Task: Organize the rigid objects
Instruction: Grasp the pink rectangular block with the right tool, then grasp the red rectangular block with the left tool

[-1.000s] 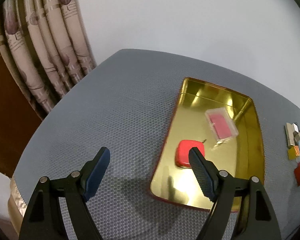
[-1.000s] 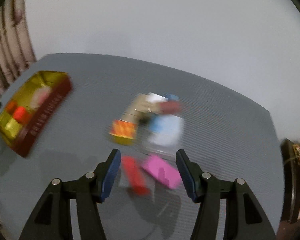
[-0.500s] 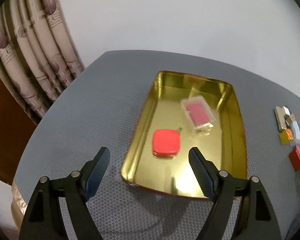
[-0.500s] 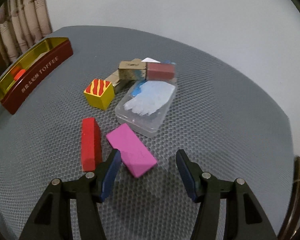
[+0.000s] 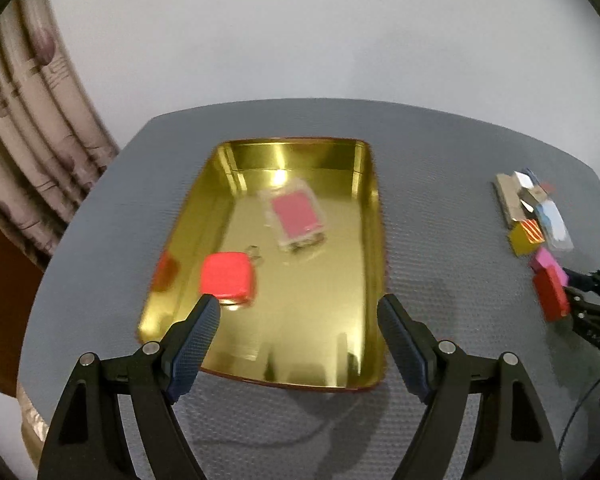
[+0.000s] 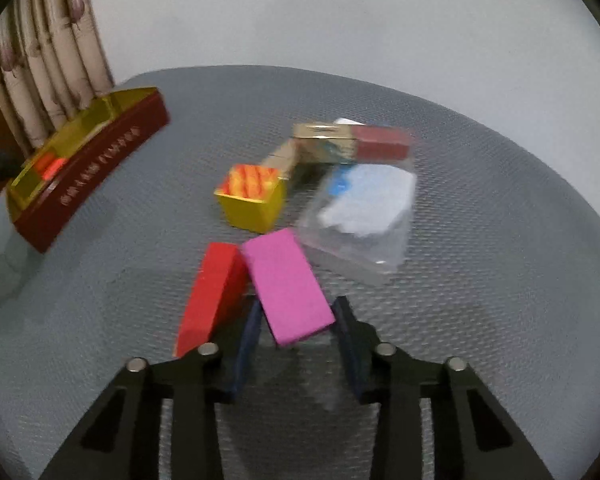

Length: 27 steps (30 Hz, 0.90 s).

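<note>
Two grippers in view, both over grey honeycomb-textured table (image 5: 440, 208).

Left gripper (image 5: 300, 336): jaws standing wide, nothing between them; poised above near edge of gold-lined rectangular tin tray (image 5: 374, 264). Inside tray: red rounded-square case (image 5: 228, 280) by near left corner, small metal ring at its far right corner, detail too blurred to resolve; clear plastic case with pink insert (image 5: 296, 218) toward far middle, motion-smeared. Orange-red patch on left tray wall, apparently a reflection.

Right gripper (image 6: 296, 320): jaws closing, near end of flat magenta rectangular block (image 6: 286, 286) between them. Whether pads press on block not resolvable; contact hidden under block's near end, frame blurred. Seen from left wrist view only as dark linkage at right border, mostly cut off.

Red rectangular block (image 6: 212, 292) on edge, touching magenta block's left side, just outside left finger (image 6: 246, 348).

Beyond, toward table centre: yellow cube with orange-striped top (image 6: 254, 196); clear plastic box holding pale blue and white pieces (image 6: 360, 216), contents indistinct; behind these, gold-brown carton (image 6: 320, 140) and dark red rectangular block (image 6: 382, 142), partly overlapping, edges smeared. Tan piece under cube, mostly hidden.

Tray's maroon outer wall with pale lettering at table's left edge in right wrist view; lettering unreadable.

Patterned beige curtain (image 5: 32, 128) past table's far left corner.
</note>
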Motion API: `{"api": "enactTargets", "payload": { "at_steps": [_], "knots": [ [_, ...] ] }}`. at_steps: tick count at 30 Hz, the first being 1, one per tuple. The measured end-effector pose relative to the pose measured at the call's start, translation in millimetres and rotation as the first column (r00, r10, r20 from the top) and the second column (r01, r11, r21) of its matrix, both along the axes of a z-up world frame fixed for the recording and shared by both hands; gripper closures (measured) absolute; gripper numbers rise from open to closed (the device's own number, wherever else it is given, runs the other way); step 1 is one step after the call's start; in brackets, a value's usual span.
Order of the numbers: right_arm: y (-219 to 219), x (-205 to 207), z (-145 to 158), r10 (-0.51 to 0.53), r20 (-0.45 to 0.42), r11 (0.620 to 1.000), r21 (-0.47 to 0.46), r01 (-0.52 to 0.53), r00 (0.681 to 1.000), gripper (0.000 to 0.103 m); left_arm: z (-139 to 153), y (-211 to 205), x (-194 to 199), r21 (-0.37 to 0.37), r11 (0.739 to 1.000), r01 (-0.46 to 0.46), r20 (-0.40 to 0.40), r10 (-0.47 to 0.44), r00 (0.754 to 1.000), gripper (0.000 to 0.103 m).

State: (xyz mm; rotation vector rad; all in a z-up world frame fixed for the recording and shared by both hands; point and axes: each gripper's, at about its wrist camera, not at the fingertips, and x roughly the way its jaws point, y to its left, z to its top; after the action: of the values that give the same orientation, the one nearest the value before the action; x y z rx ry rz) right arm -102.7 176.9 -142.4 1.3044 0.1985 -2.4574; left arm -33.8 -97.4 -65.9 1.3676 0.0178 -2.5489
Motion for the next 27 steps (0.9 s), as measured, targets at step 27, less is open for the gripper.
{"api": "enactTargets", "payload": {
  "at_steps": [27],
  "knots": [
    [29.2, 8.2, -7.6, -0.204, -0.090, 0.979, 0.004, 0.205, 0.975, 0.073, -40.9, 140.8, -43.4, 0.196, 0.975, 0.109, 0.128, -0.135, 0.982, 0.025]
  ]
}}
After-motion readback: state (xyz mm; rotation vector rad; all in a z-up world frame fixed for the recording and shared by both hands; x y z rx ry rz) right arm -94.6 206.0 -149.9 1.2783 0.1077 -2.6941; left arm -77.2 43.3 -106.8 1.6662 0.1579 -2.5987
